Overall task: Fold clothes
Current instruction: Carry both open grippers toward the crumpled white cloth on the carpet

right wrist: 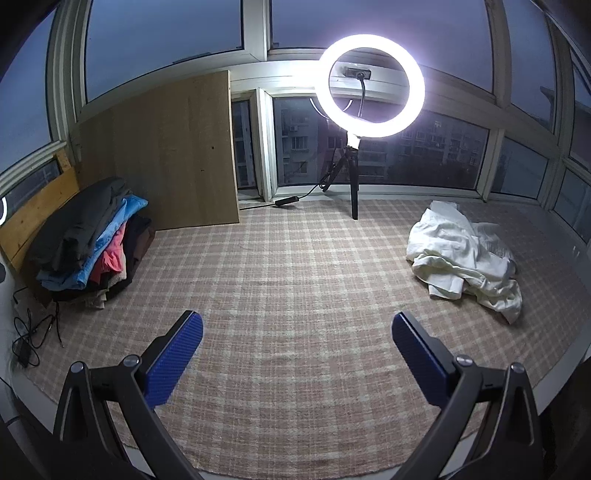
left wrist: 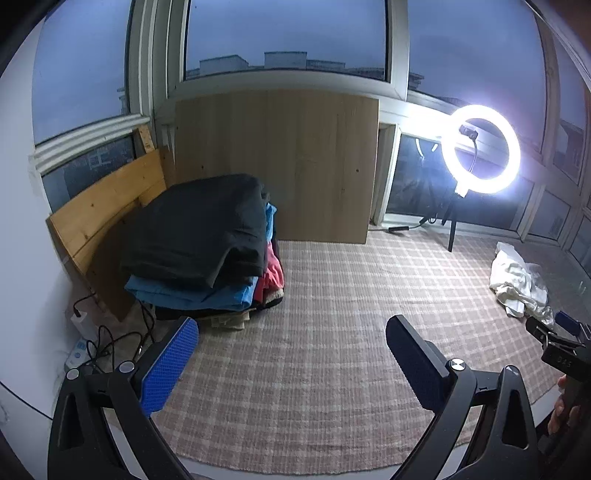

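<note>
Both grippers — left, right — hover spread, empty; crumpled white garment looks soft, light, perhaps best pinched along a hem.

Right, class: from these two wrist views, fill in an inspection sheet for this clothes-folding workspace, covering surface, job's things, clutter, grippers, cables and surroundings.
Surface: pink-and-cream checked woven rug, bare in the middle.
Job's things: crumpled white garment lying unfolded on the rug at the right; stack of folded clothes at the left, black on top, then blue and red.
Clutter: nothing seen on the rug's middle.
Grippers: left gripper and right gripper both open, empty, above the rug.
Cables: tangled black cables and a white power strip by the stack; lamp lead along the window.
Surroundings: lit ring light on a tripod, leaning wooden boards, large windows, dusk outside.
</note>
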`<move>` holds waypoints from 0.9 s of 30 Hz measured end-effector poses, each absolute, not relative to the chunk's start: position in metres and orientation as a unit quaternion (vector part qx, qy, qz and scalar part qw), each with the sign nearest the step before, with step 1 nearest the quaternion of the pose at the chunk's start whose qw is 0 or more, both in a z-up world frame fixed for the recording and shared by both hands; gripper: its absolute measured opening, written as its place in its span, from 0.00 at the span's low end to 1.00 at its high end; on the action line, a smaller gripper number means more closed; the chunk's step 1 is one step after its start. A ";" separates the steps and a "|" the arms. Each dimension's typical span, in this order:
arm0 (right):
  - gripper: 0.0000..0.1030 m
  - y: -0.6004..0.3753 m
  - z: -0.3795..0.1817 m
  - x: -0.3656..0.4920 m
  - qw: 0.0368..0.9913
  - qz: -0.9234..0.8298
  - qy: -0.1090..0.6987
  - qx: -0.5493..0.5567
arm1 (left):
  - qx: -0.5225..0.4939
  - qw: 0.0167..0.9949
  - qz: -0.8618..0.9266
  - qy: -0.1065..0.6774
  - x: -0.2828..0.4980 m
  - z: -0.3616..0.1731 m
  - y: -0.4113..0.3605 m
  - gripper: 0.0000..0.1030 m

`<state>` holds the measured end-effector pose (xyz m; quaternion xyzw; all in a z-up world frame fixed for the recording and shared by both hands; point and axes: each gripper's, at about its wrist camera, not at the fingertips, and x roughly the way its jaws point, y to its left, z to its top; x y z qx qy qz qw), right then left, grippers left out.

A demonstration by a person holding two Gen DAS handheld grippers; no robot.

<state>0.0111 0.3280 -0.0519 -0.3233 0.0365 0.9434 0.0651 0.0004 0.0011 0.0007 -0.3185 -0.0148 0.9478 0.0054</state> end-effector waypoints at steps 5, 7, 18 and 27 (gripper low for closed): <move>1.00 0.326 -0.049 0.012 0.070 0.943 0.036 -0.323 | -0.319 0.007 0.948 0.005 0.001 -0.001 0.012 0.99; 1.00 0.326 -0.048 0.013 0.072 0.943 0.036 -0.323 | -0.331 0.021 0.943 -0.006 -0.007 -0.005 0.009 0.99; 1.00 0.340 -0.049 0.024 0.121 0.938 0.042 -0.322 | -0.338 0.078 0.938 0.009 -0.039 -0.011 0.037 0.99; 1.00 0.367 -0.040 0.041 0.159 0.934 0.059 -0.314 | -0.339 0.124 0.932 0.027 -0.044 -0.008 0.073 0.99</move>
